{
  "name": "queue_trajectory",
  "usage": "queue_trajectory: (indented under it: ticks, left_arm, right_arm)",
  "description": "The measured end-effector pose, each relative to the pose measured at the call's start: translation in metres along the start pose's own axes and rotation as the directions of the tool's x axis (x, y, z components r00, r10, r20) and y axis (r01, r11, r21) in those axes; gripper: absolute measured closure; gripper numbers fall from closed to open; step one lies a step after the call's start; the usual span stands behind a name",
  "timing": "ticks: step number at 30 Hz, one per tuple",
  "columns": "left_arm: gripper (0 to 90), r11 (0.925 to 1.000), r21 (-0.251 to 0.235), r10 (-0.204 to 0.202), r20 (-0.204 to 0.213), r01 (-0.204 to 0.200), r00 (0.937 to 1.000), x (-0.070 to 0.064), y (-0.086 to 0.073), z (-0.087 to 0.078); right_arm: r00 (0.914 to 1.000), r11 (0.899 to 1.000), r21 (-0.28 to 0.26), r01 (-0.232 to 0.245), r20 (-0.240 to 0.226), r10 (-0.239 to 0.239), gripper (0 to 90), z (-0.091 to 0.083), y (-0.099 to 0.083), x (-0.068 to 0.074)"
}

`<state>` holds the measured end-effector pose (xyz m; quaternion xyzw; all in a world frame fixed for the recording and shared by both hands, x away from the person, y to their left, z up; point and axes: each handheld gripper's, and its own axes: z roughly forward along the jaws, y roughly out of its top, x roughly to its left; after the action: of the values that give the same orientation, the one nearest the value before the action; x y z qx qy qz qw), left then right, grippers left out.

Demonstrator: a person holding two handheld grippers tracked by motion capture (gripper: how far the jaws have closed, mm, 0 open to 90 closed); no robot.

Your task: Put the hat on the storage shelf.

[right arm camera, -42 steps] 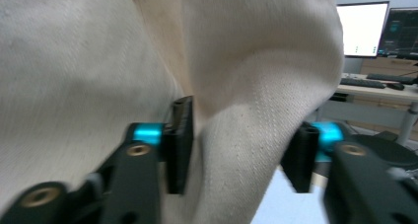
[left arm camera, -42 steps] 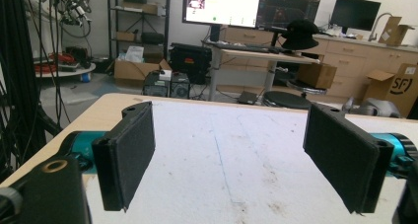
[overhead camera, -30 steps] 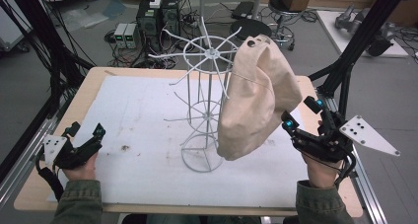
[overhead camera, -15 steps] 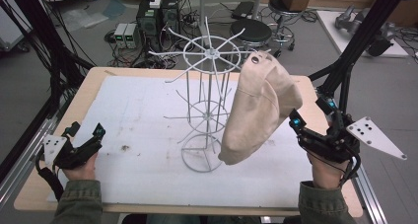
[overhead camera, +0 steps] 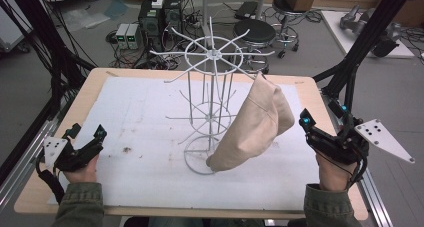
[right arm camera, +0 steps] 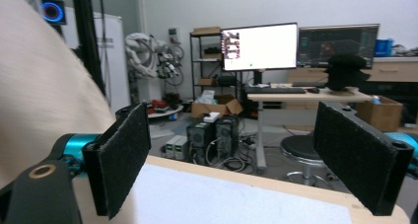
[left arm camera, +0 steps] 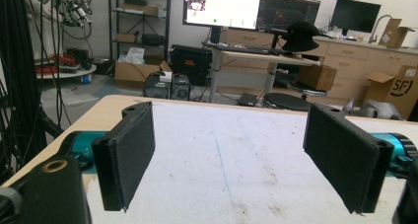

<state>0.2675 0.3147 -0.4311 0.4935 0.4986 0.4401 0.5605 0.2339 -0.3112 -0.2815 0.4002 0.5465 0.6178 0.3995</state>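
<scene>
While my left gripper (overhead camera: 86, 148) rests spread near the table's (overhead camera: 60, 122) front-left edge, my right gripper (overhead camera: 320, 132) hovers spread by the right edge, just clear of the beige cloth bag (overhead camera: 252, 127). It hangs from the white wire rack (overhead camera: 212, 87) mid-table, open mat either side.

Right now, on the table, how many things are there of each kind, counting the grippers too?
Wire rack: 1
Beige cloth bag, hanging on the rack: 1
White mat covering the table: 1
Handheld grippers: 2, the left gripper and the right gripper, both open and empty
Total: 5
</scene>
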Motion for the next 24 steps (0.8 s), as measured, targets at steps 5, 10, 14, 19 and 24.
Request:
queue_trajectory:
  ticks: [5, 10, 14, 19, 24]
  left_arm:
    - [20.1, 1.0000, -0.001, 0.000, -0.002, 0.000, 1.0000, 0.000, 0.000, 0.000]
    - [20.1, 1.0000, -0.005, -0.001, -0.005, 0.001, 1.0000, 0.000, 0.000, -0.001]
    - [20.1, 1.0000, -0.007, 0.000, -0.007, 0.000, 1.0000, 0.001, 0.001, -0.001]
    - [20.1, 1.0000, -0.009, 0.000, -0.009, 0.000, 1.0000, 0.001, 0.001, -0.001]
    - [20.1, 0.9999, -0.010, -0.001, -0.008, 0.000, 1.0000, 0.001, 0.001, -0.001]
  right_arm:
    - [0.9965, 1.000, 0.020, 0.007, 0.083, -0.008, 12.7, 0.005, -0.008, -0.001]
    - [0.9890, 0.999, 0.041, -0.002, 0.148, -0.004, 12.6, 0.009, -0.021, -0.003]
    - [0.9831, 0.998, 0.067, -0.020, 0.183, 0.007, 12.3, 0.012, -0.030, -0.006]
    - [0.9759, 0.996, 0.085, -0.039, 0.217, 0.020, 12.3, 0.011, -0.042, -0.006]
    - [0.9610, 0.991, 0.129, -0.043, 0.276, 0.006, 12.0, 0.012, -0.050, 0.000]
